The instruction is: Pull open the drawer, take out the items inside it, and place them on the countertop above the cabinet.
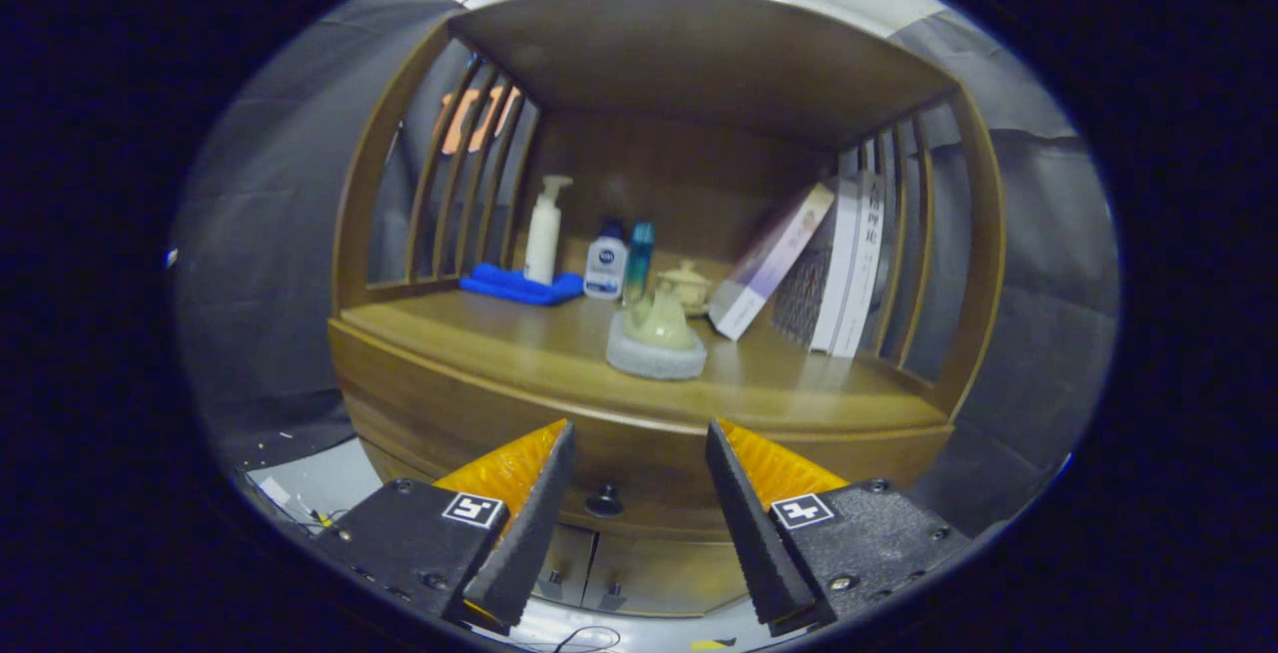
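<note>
Hand-held gripper (pixel 639 443) fingers apart, drawer knob (pixel 603 504) between them, drawer shut

My gripper (pixel 639 443), fingers apart, faces a cabinet (pixel 639 433) of smooth, satin-sheen wood. On its countertop (pixel 479 343): a soft blue cloth (pixel 519 286), a glossy plastic pump bottle (pixel 544 234), paper-covered books (pixel 849 274). The drawer knob (pixel 603 503) looks like dark metal, perhaps.
</note>
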{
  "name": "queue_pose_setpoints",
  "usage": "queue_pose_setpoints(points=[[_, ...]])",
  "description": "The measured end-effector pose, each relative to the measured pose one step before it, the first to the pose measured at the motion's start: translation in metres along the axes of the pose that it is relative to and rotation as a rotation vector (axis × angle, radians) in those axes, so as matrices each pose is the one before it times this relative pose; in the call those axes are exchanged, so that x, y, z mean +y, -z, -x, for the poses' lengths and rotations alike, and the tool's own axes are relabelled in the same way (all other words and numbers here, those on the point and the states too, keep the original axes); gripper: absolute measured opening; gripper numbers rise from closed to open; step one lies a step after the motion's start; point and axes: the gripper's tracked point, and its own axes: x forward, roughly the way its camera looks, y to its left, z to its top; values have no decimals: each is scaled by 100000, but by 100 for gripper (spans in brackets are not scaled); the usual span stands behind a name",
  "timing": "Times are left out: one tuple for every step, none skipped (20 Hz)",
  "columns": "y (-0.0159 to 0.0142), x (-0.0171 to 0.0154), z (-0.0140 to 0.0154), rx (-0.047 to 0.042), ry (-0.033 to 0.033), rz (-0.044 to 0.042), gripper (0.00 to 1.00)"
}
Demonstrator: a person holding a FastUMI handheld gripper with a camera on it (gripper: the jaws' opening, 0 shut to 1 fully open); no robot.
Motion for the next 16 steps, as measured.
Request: queue_pose_setpoints(points=[[-1340,-202,1224,-1516,-986,-516,83],[-1427,-145,1251,-1140,-1834,-829,83],[-1553,-122,1406,-1905,-1742,-948,84],[-1703,-262,1397,-2236,-1033,-834,85],[-1694,-299,1251,-2459,-1092,-311,87],[-1656,-459,1297,-2402,-162,118,87],[-1824,-576,1417,-2492,-26,708,92],[-1713,-650,1296,-1857,1023,676,96],[-1547,-644,1064,-2293,519,641,100],[-1435,-740,930,-1515,1594,562,100],[-1222,-894,882,-893,1566,572,100],[-1257,-553,828,-1225,776,69,100],[-1296,-712,761,-1000,1464,-324,100],[-1225,-545,680,-1060,863,-462,100],[-1132,-740,756,-1224,927,-245,100],[-1110,-327,568,-1599,-24,-50,100]])
